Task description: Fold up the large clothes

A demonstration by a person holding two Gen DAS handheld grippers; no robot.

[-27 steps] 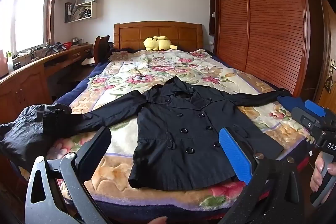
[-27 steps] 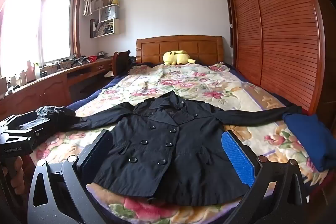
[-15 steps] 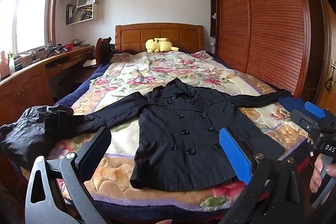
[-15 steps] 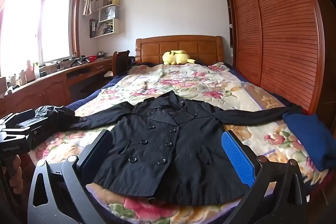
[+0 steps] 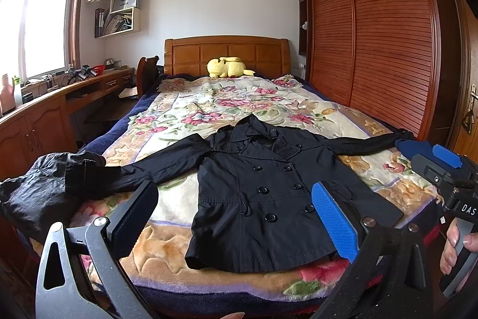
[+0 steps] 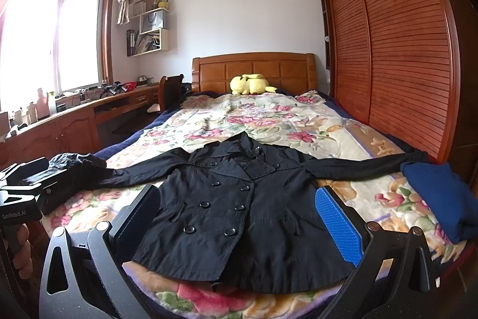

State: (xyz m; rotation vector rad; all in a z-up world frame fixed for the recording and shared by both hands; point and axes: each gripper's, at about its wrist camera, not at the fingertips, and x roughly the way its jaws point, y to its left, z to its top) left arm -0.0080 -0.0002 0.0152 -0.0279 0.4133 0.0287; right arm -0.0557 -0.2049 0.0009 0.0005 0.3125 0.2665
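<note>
Floral bed (image 5: 191,97): black coat (image 5: 263,193) spread flat; blue garment (image 6: 442,199), dark bundle (image 5: 44,187) flanking sleeves.

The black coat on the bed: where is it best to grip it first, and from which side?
Probably the cuffs. The black coat lies flat, buttoned, sleeves spread wide; each open gripper, left gripper and right gripper, could come from its own side and pinch a sleeve end inward.

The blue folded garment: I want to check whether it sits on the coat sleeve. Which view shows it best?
The right wrist view: the blue folded garment shows whole, over the black coat cuff. The left wrist view shows only a corner.
</note>
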